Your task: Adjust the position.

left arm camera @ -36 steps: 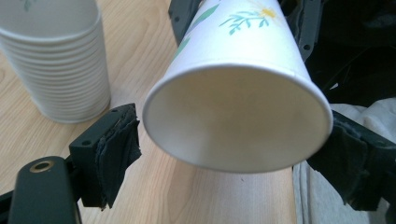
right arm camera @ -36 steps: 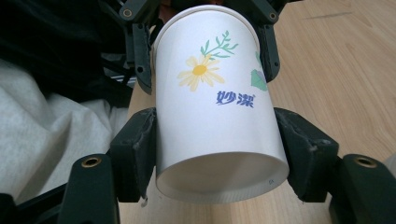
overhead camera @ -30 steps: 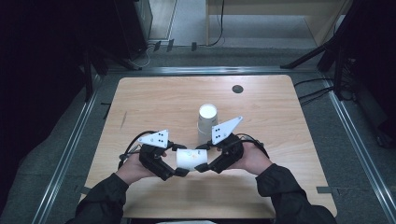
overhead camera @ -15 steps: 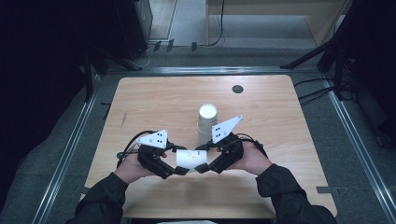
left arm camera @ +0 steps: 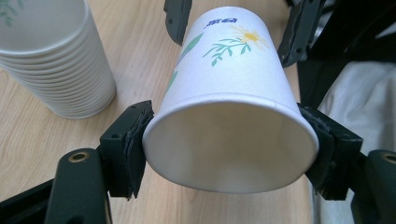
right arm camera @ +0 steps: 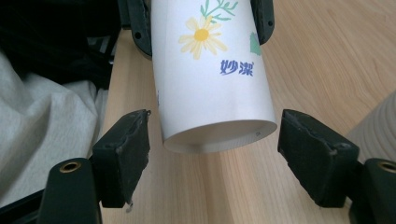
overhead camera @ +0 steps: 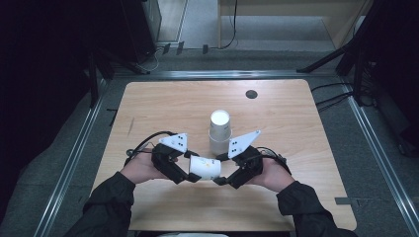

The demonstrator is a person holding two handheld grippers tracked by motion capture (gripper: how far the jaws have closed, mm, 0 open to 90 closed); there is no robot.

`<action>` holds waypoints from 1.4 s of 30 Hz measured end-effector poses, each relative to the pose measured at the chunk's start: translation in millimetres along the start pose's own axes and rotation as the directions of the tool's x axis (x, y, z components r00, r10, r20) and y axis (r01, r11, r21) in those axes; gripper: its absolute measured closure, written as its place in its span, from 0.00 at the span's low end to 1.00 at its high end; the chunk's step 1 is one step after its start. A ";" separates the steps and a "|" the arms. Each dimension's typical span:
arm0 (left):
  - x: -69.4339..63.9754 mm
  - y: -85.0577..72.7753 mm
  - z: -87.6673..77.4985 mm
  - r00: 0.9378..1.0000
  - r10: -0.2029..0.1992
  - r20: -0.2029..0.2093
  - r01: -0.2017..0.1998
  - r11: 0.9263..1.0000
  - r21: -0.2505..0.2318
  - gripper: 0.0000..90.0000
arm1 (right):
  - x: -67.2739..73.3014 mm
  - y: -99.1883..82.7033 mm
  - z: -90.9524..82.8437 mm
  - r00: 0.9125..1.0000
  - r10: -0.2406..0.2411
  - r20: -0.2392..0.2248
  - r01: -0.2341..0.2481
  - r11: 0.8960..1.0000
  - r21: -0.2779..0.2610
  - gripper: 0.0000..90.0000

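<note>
A white paper cup (overhead camera: 205, 168) with a daisy print lies on its side above the table's near edge, held between the two grippers. My left gripper (overhead camera: 190, 168) is shut on the cup (left arm camera: 233, 93) at its open rim, one pad (left arm camera: 133, 144) pressed on each side. My right gripper (overhead camera: 222, 170) is open, and its pads (right arm camera: 128, 149) straddle the base of the cup (right arm camera: 210, 70) with a gap on both sides. A stack of the same cups (overhead camera: 220, 131) stands upright just beyond the grippers; the stack (left arm camera: 51, 60) also appears in the left gripper view.
The wooden table (overhead camera: 296, 123) has a small dark round hole (overhead camera: 251, 94) near its far edge. Metal rails (overhead camera: 365, 133) run along the table's sides. The person's sleeves enter from the bottom, and white cloth (right arm camera: 42, 130) lies below the table's edge.
</note>
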State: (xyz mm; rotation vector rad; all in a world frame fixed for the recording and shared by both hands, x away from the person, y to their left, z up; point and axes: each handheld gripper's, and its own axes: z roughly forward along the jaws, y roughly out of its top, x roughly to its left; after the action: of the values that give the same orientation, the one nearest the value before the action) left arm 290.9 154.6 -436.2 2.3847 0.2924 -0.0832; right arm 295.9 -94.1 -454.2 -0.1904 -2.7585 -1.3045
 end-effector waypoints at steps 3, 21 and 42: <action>0.8 6.7 4.7 1.000 0.025 -0.018 -0.024 0.998 0.054 0.29 | 1.3 -5.2 0.2 1.000 0.009 0.022 -0.010 1.000 0.018 0.28; 2.1 28.1 37.6 0.995 0.099 -0.023 -0.090 0.964 0.252 0.29 | -0.4 -16.8 24.5 0.997 -0.015 0.070 0.008 0.995 0.097 0.29; -3.9 28.7 50.5 0.990 0.141 0.000 -0.133 0.941 0.312 0.29 | -0.6 -19.4 43.0 1.000 -0.014 0.016 0.012 0.988 0.153 0.38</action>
State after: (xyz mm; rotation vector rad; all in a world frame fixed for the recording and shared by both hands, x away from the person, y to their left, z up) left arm 294.9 99.2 -454.0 2.7148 0.1290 -0.0395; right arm 292.7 -73.1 -496.4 -0.1742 -2.8629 -1.0929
